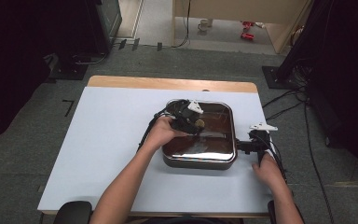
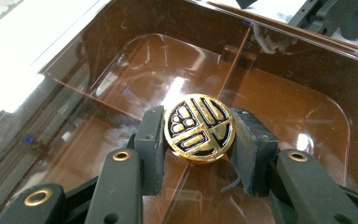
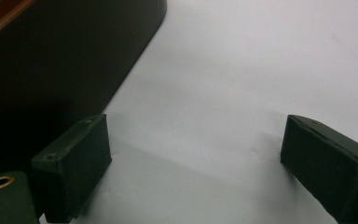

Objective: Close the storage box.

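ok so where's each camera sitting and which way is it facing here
High view: above the person's side, looking forward and down on the table; both forearms, left gripper and right gripper show.
Left gripper view: rides the left gripper, looking down at the gold knob between its fingers.
Right gripper view: rides the right gripper, low over the table.
Shared: high and left views show the pan lid.

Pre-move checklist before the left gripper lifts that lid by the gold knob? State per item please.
1. Left gripper shut on the gold knob: ok, a pad on each side.
2. Knob centred between pads: ok.
3. Brown lid seated on the pan: cannot tell.
4. Right gripper clear of the lid: ok, open over the white table beside the pan.
5. Pan steadied by the right gripper: not ok, nothing between its jaws.
6. Inside of pan: cannot tell through the tinted lid.
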The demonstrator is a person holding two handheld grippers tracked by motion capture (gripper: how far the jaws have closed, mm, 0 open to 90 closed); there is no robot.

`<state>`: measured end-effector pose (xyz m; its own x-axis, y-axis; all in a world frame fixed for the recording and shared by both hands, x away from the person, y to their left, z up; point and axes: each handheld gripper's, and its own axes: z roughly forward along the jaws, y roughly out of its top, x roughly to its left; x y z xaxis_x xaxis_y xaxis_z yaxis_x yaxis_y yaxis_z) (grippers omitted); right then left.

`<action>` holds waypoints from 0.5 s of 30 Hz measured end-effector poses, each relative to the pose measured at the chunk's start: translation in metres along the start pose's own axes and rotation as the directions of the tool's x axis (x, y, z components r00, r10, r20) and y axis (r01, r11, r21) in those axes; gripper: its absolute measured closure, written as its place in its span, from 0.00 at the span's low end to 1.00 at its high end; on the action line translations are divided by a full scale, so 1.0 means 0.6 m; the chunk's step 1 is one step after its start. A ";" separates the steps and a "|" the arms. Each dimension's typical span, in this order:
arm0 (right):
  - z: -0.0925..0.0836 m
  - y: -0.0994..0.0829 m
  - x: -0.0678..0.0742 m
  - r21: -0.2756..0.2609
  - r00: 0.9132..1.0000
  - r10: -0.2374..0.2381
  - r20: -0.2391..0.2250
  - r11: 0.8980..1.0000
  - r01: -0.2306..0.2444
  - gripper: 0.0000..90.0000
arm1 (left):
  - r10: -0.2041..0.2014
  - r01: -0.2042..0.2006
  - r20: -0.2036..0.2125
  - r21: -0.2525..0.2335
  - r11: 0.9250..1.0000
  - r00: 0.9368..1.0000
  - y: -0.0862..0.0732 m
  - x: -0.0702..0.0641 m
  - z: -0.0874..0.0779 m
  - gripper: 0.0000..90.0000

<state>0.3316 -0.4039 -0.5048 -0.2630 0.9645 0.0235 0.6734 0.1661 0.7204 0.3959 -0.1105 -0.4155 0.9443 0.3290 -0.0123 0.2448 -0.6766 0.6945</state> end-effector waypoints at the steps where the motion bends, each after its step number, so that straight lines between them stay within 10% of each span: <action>1: 0.000 0.000 0.000 -0.001 1.000 -0.001 0.000 1.000 0.001 0.09 | -0.001 0.001 0.004 0.002 1.000 1.000 0.000 -0.001 0.002 0.66; 15: 0.000 0.000 0.000 0.001 1.000 0.001 0.000 1.000 -0.001 0.09 | -0.037 0.038 0.024 -0.022 0.999 0.999 -0.007 -0.001 0.009 0.65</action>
<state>0.3315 -0.4038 -0.5047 -0.2624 0.9647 0.0239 0.6741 0.1655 0.7198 0.3955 -0.1110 -0.4223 0.9395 0.3381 -0.0557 0.2756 -0.6490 0.7091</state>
